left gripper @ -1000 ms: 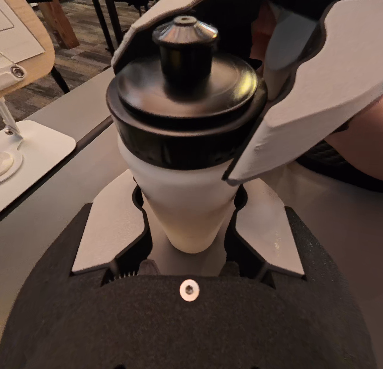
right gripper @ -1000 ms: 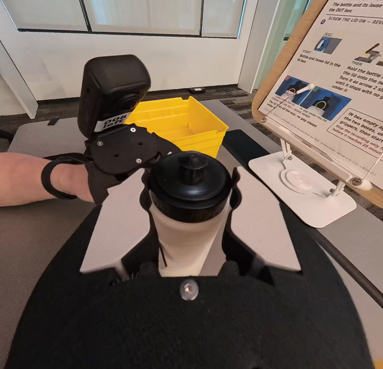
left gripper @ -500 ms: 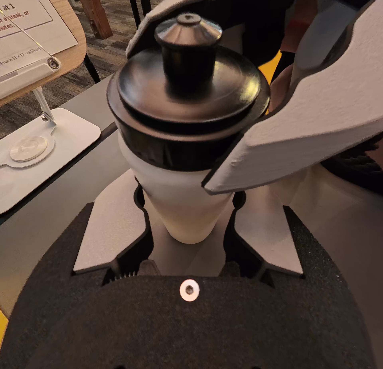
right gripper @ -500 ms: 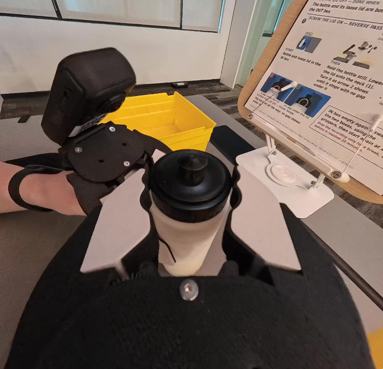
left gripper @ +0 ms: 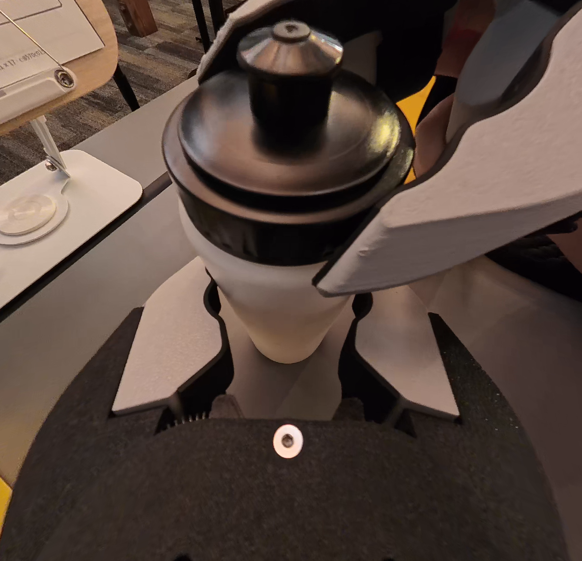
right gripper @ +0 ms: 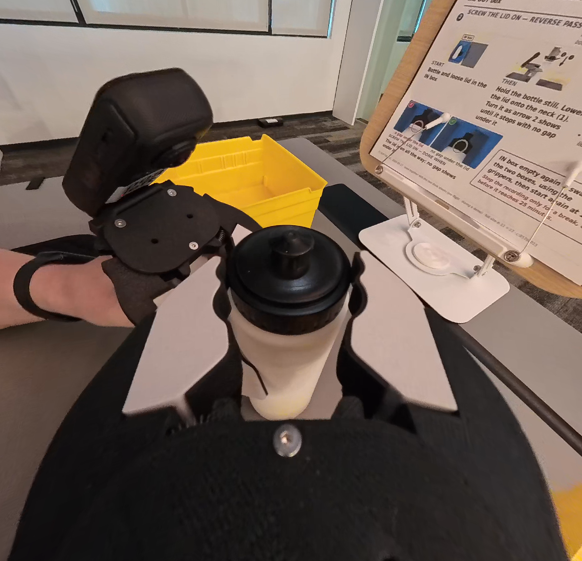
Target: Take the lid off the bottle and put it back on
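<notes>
Surface: grey table (right gripper: 535, 350) | bottle (right gripper: 283, 366): white, upright, between both grippers | left gripper (left gripper: 288, 297): pinching the bottle's body low down | right gripper (right gripper: 288, 289): pressed against the black lid (right gripper: 288, 281) on the bottle's neck | beyond: white stand (right gripper: 441, 278) with instruction sheet (right gripper: 510, 105), yellow bin (right gripper: 252, 184)

One white bottle (right gripper: 285, 363). One black lid (right gripper: 288, 278), on bottle. Two tongs in play: left tongs (left gripper: 285, 297), right tongs (right gripper: 288, 281). One yellow bin (right gripper: 252, 180) on table (right gripper: 519, 335), second yellow patch at frame edge, can't tell what. One instruction board (right gripper: 504, 111), one white stand (right gripper: 441, 278). One hand (right gripper: 69, 294) visible.
</notes>
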`<state>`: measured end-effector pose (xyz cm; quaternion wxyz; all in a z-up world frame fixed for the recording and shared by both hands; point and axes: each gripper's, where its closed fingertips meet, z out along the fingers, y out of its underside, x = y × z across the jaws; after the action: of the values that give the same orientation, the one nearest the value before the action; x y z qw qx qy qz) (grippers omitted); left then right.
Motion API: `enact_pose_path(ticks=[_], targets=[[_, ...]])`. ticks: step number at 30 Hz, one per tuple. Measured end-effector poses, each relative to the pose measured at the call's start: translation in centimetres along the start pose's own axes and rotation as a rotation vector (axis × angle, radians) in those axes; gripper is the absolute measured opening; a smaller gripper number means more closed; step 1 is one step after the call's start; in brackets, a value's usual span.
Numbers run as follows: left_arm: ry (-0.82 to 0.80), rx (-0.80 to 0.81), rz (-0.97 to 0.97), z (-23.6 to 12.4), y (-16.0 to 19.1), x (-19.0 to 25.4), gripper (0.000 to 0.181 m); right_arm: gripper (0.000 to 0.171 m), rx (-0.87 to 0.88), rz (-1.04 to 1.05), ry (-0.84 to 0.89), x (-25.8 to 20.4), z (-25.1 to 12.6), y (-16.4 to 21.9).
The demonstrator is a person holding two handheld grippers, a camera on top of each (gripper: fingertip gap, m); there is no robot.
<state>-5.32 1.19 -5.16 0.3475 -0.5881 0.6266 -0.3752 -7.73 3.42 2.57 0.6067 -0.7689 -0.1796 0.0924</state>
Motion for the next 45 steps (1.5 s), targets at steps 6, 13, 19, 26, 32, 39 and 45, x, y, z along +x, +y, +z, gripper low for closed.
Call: enact_pose_path(ticks=[6, 13, 19, 26, 32, 39, 45], targets=[[-0.047, 0.004, -0.001, 0.0, 0.0, -0.3, 0.083, 0.077, -0.001, -0.005, 0.028, 0.1, 0.1, 0.0], [-0.005, 0.046, 0.009, 0.3, -0.3, -0.2, 0.085, 0.076, 0.0, -0.02, 0.019, 0.5, -0.1, 0.0], [-0.054, 0.011, -0.004, 0.3, -0.1, -0.4, 0.083, 0.077, -0.006, -0.003, 0.029, 0.5, 0.0, 0.1], [-0.107, 0.02, 0.024, 0.4, -0.3, -0.8, 0.083, 0.076, -0.019, -0.028, 0.07, 1.0, -0.1, 0.2], [-0.097, 0.025, 0.016, 0.5, -0.3, -0.8, 0.083, 0.076, 0.012, -0.019, 0.063, 1.1, -0.1, 0.0], [-0.147, -0.008, 0.018, 0.6, -0.4, -1.2, 0.081, 0.077, -0.003, 0.01, 0.119, 1.8, -0.1, 0.2], [-0.01, 0.022, -0.046, -0.1, -1.1, -0.2, 0.081, 0.086, 0.093, 0.076, 0.006, 2.2, -1.0, -1.1]])
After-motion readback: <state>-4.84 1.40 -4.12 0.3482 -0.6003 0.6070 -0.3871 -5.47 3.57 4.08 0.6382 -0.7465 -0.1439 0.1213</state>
